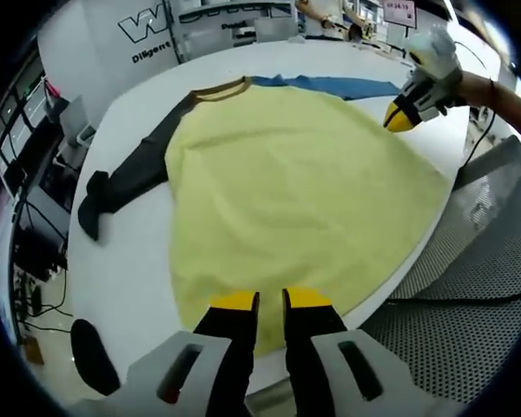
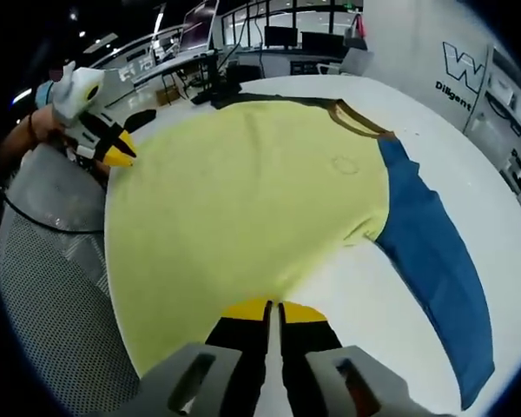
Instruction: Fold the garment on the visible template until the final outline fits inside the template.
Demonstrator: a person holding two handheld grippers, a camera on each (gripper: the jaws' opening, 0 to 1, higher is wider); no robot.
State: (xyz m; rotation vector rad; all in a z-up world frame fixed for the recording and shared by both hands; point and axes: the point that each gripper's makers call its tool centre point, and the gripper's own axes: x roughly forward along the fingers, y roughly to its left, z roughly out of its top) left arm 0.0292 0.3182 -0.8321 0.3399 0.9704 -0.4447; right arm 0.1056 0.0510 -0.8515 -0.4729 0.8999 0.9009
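Left gripper view: shirt (image 1: 286,191) spread flat on white table (image 1: 130,278), yellow body toward the camera, brown collar (image 1: 219,89) at the far end. Dark sleeve (image 1: 126,178) stretched out to the left, blue sleeve (image 1: 326,85) lying along the far edge. Left gripper (image 1: 270,301) low over the near hem, yellow tips almost together with a narrow gap; tips overlapping the hem edge, grip on the cloth not discernible. Right gripper (image 1: 398,117) at the shirt's right-hand edge, tips closed to a point; hold on cloth not discernible. Perforated grey chair (image 1: 469,252) beside the table at right.

Right gripper view: shirt (image 2: 243,217) flat on table (image 2: 356,287), collar (image 2: 358,120) far, blue sleeve (image 2: 434,261) running out to the right. Right gripper (image 2: 272,309) at the near hem, tips nearly touching; grip on hem not discernible. Left gripper (image 2: 117,156) at the shirt's left edge, tips together. Chair (image 2: 56,295) at lower left.
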